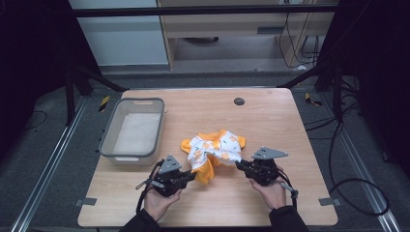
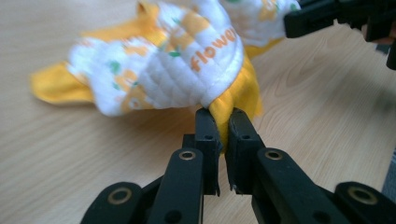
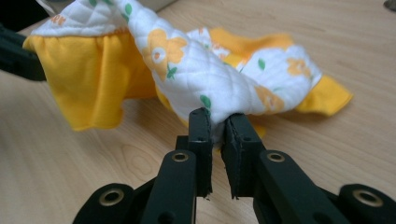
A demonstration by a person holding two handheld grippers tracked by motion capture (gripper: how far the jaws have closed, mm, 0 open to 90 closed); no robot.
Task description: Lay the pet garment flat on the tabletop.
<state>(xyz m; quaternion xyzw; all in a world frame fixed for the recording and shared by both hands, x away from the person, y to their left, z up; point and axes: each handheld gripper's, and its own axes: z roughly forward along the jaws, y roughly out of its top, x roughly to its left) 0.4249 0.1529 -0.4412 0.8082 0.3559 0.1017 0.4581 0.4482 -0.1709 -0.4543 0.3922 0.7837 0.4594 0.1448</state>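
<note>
A small quilted white garment [image 1: 215, 147] with orange flowers and yellow trim lies bunched near the middle of the wooden table [image 1: 270, 121]. My left gripper [image 1: 193, 175] is at its near left corner. In the left gripper view, this gripper [image 2: 223, 116] is shut on a fold of the yellow hem of the garment [image 2: 177, 70]. My right gripper [image 1: 239, 165] is at the garment's near right side. In the right gripper view, this gripper [image 3: 218, 119] is shut on a white quilted fold of the garment [image 3: 187, 65]. The cloth hangs slightly lifted between the two grips.
A grey plastic basin [image 1: 109, 140] stands on the left part of the table, with its long side running away from me. A dark round plug [image 1: 239, 101] sits in the tabletop at the back. Bare wood lies to the right and in front of the garment.
</note>
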